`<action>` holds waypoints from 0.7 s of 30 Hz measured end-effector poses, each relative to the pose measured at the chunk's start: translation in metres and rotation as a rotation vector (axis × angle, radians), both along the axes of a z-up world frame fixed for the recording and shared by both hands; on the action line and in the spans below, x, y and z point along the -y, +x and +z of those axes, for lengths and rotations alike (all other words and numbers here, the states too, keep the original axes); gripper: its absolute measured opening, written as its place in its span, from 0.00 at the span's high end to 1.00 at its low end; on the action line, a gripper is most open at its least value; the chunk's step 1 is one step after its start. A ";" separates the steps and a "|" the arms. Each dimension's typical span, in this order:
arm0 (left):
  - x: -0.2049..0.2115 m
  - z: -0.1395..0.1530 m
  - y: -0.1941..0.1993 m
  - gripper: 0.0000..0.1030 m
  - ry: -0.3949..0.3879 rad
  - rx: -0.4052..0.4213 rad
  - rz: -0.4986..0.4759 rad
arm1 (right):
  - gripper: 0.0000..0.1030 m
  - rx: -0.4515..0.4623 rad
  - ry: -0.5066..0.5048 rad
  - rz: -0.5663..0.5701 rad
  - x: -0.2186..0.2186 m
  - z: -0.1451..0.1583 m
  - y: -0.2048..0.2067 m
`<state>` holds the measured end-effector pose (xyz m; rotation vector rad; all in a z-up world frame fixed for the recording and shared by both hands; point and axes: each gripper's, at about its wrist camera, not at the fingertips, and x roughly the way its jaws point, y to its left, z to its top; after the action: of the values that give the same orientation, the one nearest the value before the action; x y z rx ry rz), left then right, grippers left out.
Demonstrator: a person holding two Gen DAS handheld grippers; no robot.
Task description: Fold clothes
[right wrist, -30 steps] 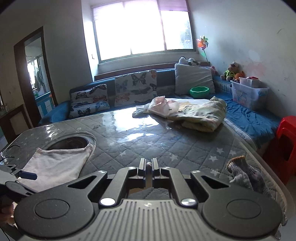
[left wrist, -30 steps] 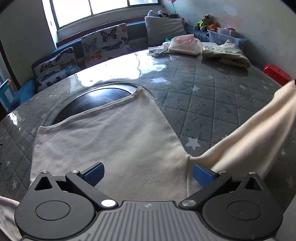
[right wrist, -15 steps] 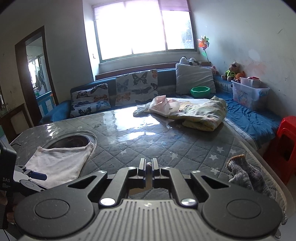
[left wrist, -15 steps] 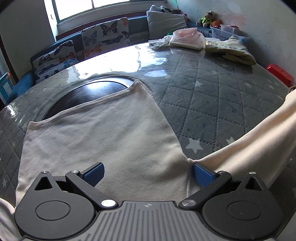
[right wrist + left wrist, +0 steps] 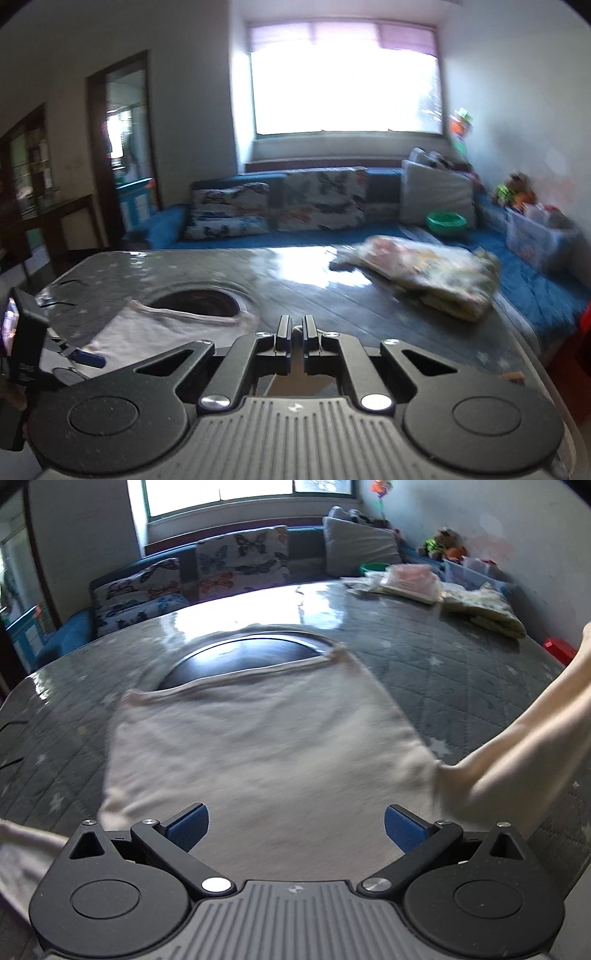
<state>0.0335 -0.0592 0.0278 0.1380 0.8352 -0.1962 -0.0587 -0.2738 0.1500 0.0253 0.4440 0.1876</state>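
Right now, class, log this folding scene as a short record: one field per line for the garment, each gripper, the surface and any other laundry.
garment: cream long-sleeved top, body spread flat, right sleeve lifted off the surface
left gripper: open, over the near edge of the top
right gripper: shut on a small bit of pale fabric, probably the sleeve end
surface: grey quilted star-print cover with a dark round opening
other laundry: pile of folded clothes at the far right
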 end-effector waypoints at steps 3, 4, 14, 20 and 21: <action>-0.023 0.001 -0.007 0.00 -0.015 0.007 0.040 | 0.95 0.022 -0.016 0.075 -0.027 0.014 0.002; -0.030 0.001 -0.009 0.00 -0.020 0.008 0.054 | 0.95 0.030 -0.027 0.110 -0.041 0.019 0.003; -0.095 -0.007 -0.035 0.00 -0.078 0.006 0.182 | 0.96 0.017 -0.111 0.385 -0.156 0.026 0.026; -0.117 -0.011 -0.046 0.00 -0.097 0.002 0.231 | 0.96 -0.043 -0.140 0.508 -0.212 0.006 0.036; -0.119 -0.011 -0.048 0.00 -0.098 0.002 0.236 | 0.96 -0.055 -0.143 0.526 -0.220 0.001 0.038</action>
<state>-0.0145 0.0596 0.0164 -0.0521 0.8313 -0.0149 -0.0209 -0.0538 0.1513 -0.2292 0.5116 0.6733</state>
